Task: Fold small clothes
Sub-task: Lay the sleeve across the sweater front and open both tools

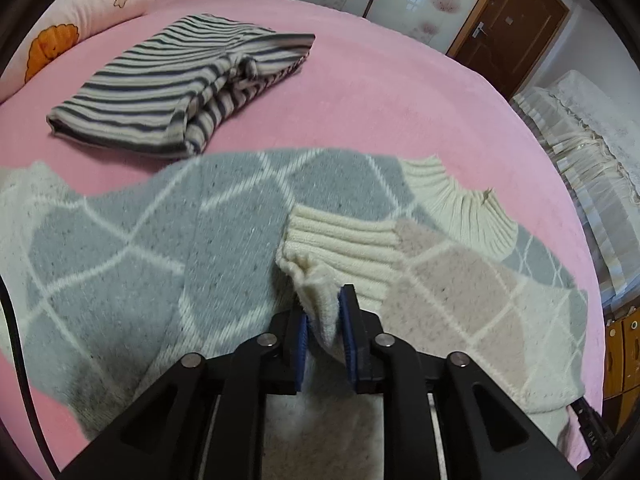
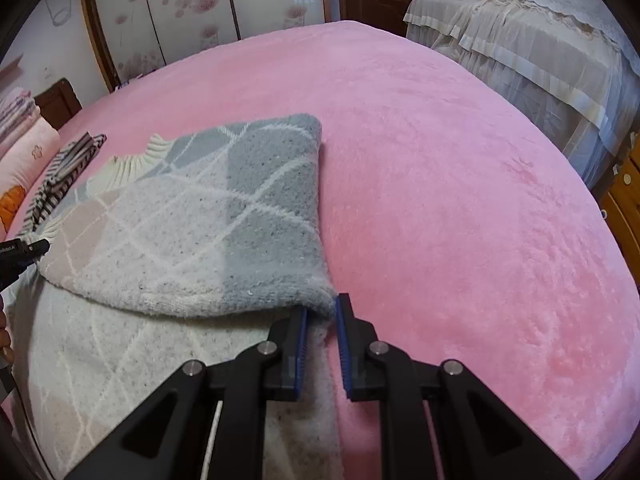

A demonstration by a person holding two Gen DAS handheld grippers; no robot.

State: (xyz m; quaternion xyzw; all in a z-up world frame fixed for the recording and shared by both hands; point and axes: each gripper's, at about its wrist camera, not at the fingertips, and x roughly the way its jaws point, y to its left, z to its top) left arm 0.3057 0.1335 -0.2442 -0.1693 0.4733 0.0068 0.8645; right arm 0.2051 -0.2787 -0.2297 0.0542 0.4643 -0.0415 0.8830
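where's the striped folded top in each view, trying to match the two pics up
Left wrist view: the folded grey-and-cream striped knit top lies upper left on the pink fleece bedspread, beyond the grey-and-cream diamond-pattern sweater.
Right wrist view: the same top is a thin sliver at the far left edge, behind the sweater.
Shared landmark: the sweater's cream ribbed collar.
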